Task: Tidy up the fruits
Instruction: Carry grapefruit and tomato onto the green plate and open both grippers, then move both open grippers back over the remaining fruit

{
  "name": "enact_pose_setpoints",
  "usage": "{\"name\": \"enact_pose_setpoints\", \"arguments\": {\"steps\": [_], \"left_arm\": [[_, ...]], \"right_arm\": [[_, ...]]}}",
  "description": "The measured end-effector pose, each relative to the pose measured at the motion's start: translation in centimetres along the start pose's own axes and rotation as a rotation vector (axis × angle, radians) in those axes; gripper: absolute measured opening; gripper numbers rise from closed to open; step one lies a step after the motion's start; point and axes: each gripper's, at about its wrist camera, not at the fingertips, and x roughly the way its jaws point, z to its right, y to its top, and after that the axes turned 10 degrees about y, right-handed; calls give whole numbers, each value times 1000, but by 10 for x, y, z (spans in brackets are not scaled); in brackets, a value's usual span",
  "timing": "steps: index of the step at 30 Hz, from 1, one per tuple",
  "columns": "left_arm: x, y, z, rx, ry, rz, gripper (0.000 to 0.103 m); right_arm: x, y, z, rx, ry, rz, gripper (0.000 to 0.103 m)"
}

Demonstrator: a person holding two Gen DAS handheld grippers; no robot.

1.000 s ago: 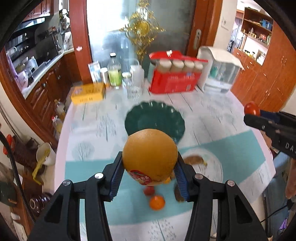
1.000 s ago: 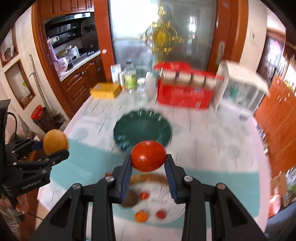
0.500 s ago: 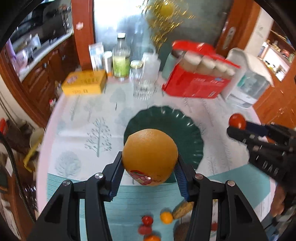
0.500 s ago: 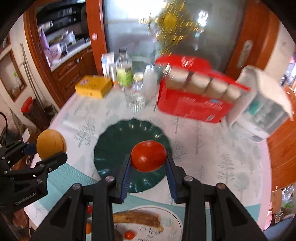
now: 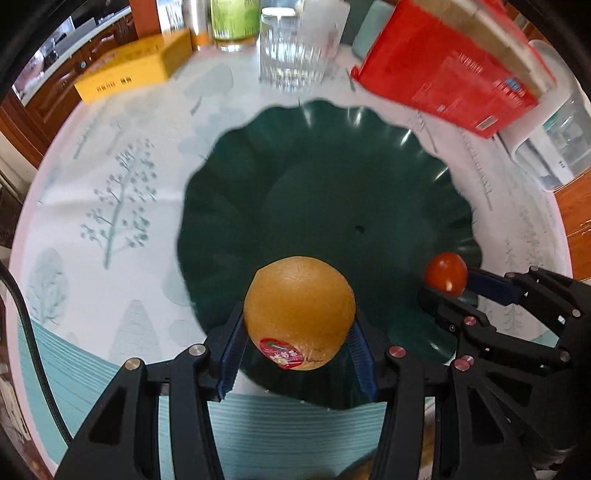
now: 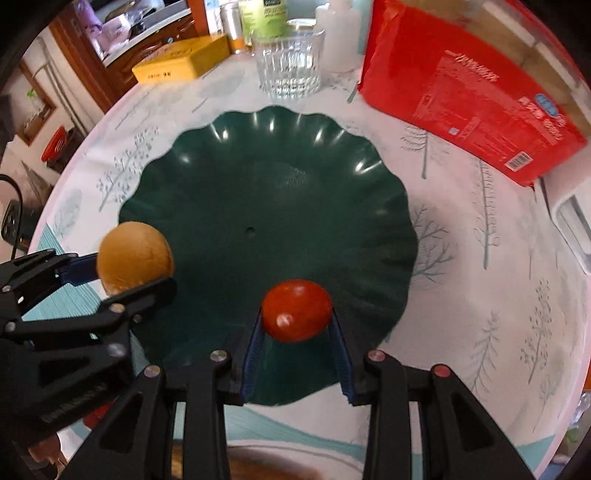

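Note:
My left gripper (image 5: 299,328) is shut on an orange (image 5: 299,312) with a red sticker and holds it over the near edge of a dark green scalloped plate (image 5: 314,192). My right gripper (image 6: 297,325) is shut on a red tomato (image 6: 297,310) and holds it over the near part of the same plate (image 6: 266,192). The plate holds no fruit. In the left wrist view the right gripper (image 5: 447,286) with the tomato (image 5: 445,273) is at the plate's right rim. In the right wrist view the left gripper (image 6: 125,273) with the orange (image 6: 135,256) is at the left rim.
Behind the plate stand a drinking glass (image 6: 288,66), a yellow box (image 6: 181,59), a red carton (image 6: 469,92), bottles (image 6: 264,18) and a white container (image 5: 557,147). The tablecloth (image 6: 480,258) has tree prints. A white plate edge (image 6: 258,461) shows below my right gripper.
Both grippers have moved forward and down toward the green plate with their fruit. The plate now fills both views, and the white plate with small fruits has dropped out of view.

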Motion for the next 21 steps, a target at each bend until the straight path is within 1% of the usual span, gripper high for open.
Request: {"name": "enact_pose_setpoints", "arguments": {"steps": [3,4,5,6,7,8,9,11,14,17,21], "left_arm": [[7,-2,3,7,18,-1,52],[5,-2,4,12,25,11,59],[2,-3,5,16,39,28,68],[-3,-3,5,17,56,44,72],[-9,-3,4,18,73,65,79],[-14,-3,2,19,73,76,85],[-18,-3,1,17,70,86,87],[-30,-6,-4,7,73,110,88],[-44,-10,-12,-14,102,132,89],[-59,-22,-19,-39,92,137,89],[-75,-30,-31,-58,102,152,89]], "right_arm": [[7,-1,4,-18,-16,-12,36],[7,-1,5,-19,-16,-13,37],[7,-1,7,-19,-9,-9,38],[6,-1,8,-17,-10,-1,38],[4,-2,9,-15,-7,8,39],[3,-1,10,-11,-3,12,40],[0,-3,11,-5,2,19,42],[-5,-5,11,2,9,35,43],[-15,-11,7,7,17,55,45],[-23,-15,0,7,28,69,45],[-35,-24,-8,13,44,85,46]]}}
